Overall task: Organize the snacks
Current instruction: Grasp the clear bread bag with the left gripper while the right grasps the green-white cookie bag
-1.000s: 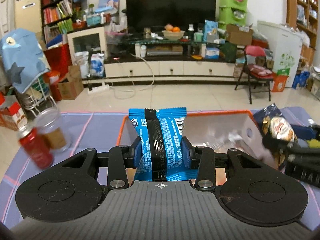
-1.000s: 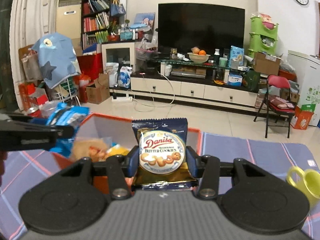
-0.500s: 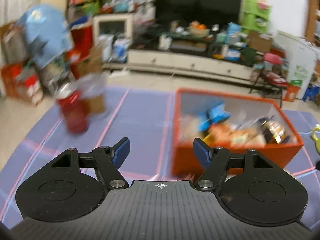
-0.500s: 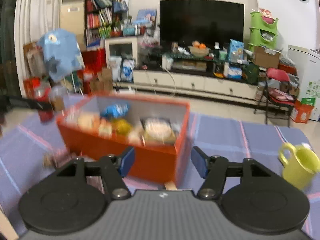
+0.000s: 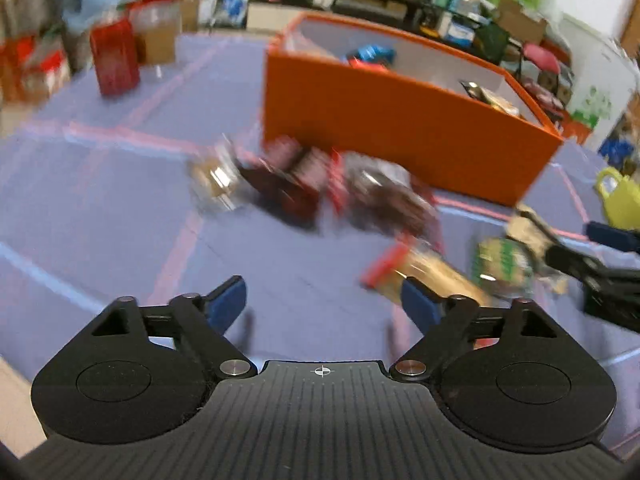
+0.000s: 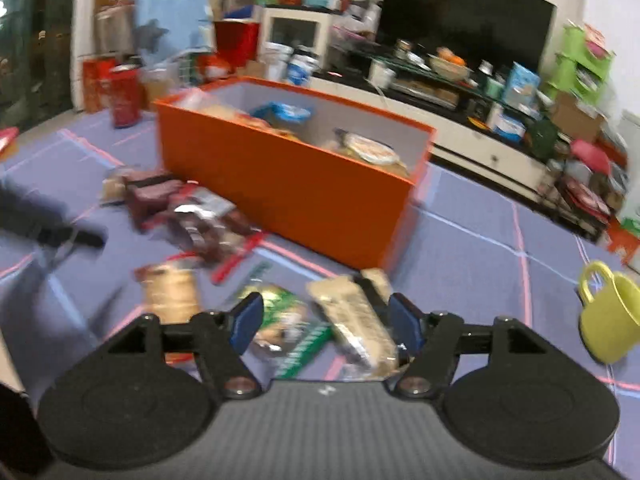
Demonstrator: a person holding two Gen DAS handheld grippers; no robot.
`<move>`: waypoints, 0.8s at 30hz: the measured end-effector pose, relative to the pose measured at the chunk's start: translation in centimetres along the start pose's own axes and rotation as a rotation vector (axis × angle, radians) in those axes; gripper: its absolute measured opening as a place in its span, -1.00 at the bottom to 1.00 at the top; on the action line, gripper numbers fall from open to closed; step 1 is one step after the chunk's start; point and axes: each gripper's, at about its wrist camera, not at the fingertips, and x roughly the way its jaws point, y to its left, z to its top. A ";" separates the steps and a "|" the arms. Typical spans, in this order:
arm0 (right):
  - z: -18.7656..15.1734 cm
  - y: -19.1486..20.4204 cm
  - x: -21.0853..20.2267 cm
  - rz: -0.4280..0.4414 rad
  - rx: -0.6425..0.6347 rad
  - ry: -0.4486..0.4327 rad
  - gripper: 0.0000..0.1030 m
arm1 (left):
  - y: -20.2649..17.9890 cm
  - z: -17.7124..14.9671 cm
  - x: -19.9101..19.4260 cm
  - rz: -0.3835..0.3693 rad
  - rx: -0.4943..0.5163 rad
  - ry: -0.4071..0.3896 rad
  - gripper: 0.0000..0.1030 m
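Observation:
An orange box (image 6: 280, 184) holds several snacks, among them a blue packet (image 6: 284, 112) and a round cookie packet (image 6: 368, 148). Loose snacks lie on the blue cloth in front of it: dark red packets (image 5: 320, 188), a tan packet (image 5: 424, 276), a green packet (image 6: 280, 320) and a beige packet (image 6: 356, 316). My left gripper (image 5: 323, 300) hangs over bare cloth, jaws opening, nothing between them. My right gripper (image 6: 326, 316) hovers over the green and beige packets with its jaws opening. Its pads press on neither packet. Both views are blurred by motion.
A yellow mug (image 6: 612, 320) stands on the cloth at the right. A red can (image 5: 114, 56) and a clear jar (image 5: 158, 36) stand at the far left of the table. Behind the table are a TV stand and cluttered shelves.
Both grippers let go of their packets, the blue one and the cookies, which now lie in the box. Both have pulled back and down toward the loose snacks, jaws wider.

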 end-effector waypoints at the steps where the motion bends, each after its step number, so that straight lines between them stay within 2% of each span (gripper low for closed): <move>1: 0.1 -0.9 0.4 0.004 0.034 0.000 0.37 | -0.8 -0.5 0.0 -0.026 -0.026 0.010 0.71; 3: 0.0 -2.8 1.1 0.007 0.088 -0.008 0.38 | -1.8 -1.1 -0.1 -0.020 -0.061 -0.001 0.75; 6: -0.2 -4.3 2.7 0.022 0.122 0.013 0.38 | -2.1 -1.0 0.2 0.021 -0.184 -0.002 0.85; 8: -0.5 -4.9 3.7 0.085 0.144 0.034 0.38 | -1.8 -0.9 0.9 0.027 -0.271 0.039 0.86; 10: -0.6 -4.5 4.2 0.131 0.096 0.047 0.38 | -1.9 -0.9 1.4 0.060 -0.330 0.052 0.86; 13: -0.8 -3.9 4.8 0.093 0.019 0.063 0.38 | -2.6 -0.7 2.0 0.095 -0.359 0.043 0.89; 15: -0.8 -4.1 4.6 0.099 0.026 0.055 0.38 | -3.0 -0.6 1.9 0.096 -0.363 0.037 0.88; 18: -0.7 -4.3 3.9 0.097 0.041 0.028 0.38 | -3.4 -0.9 1.9 0.136 -0.386 0.027 0.89; 21: -0.5 -3.4 3.1 0.142 0.036 0.004 0.42 | -4.4 -1.1 2.4 0.169 -0.376 0.018 0.99; 24: -0.4 -1.2 3.3 0.151 -0.030 0.027 0.40 | -5.3 -1.3 2.9 0.204 -0.346 -0.004 1.00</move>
